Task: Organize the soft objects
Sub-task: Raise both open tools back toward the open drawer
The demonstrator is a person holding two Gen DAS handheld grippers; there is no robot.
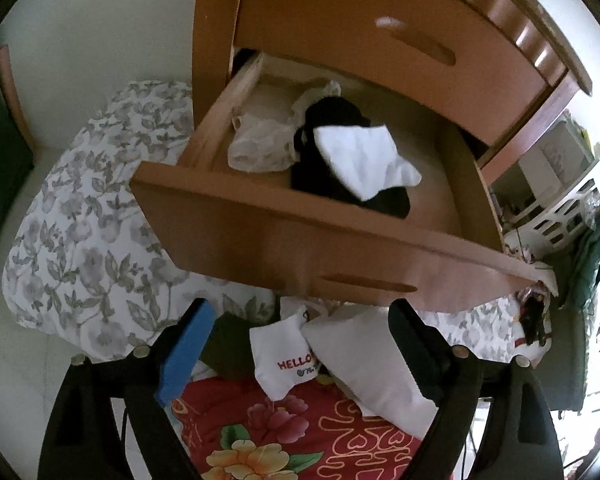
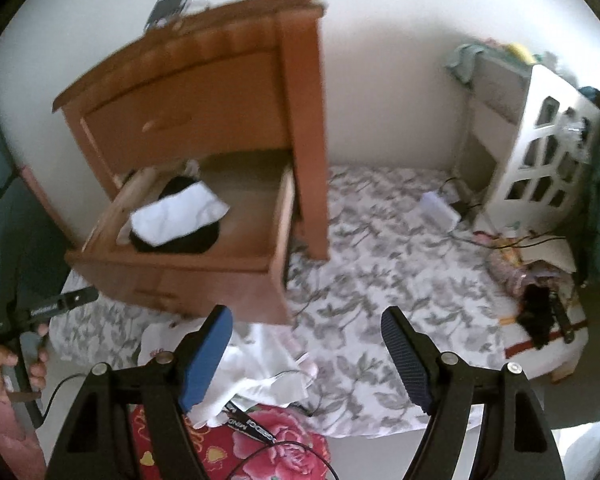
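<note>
My left tongs [image 1: 300, 356] stand wide with nothing between the pads, and my right tongs [image 2: 306, 354] are spread wide and empty too.

The white cloth [image 1: 364, 162] lies in the open wooden drawer [image 1: 300, 240], draped over a black garment [image 1: 340, 152]. Seen from my left wrist its long axis runs from about ten o'clock to four o'clock, the narrower, crumpled end pointing toward four. From my right wrist it stretches from eight o'clock to two o'clock. It is soft, thin, creased fabric, roughly oblong. The black garment under it is a rounded, matte heap. At nine o'clock of that sits a pale, sheer, lacy piece [image 1: 260, 144], puckered at its edges.

The drawer is smooth orange-brown wood with a slot handle cut in its front, pulled out of a nightstand [image 2: 204, 92] of the same wood.

Below the drawer front, between my left tongs, lies a small white sock [image 1: 278, 360] printed HELLO in red, its toe toward six o'clock, beside a plain white folded piece [image 1: 372, 364]. Both rest on a red floral quilt [image 1: 260, 432]. A grey leaf-print sheet [image 2: 380, 264] covers the floor around them.
</note>
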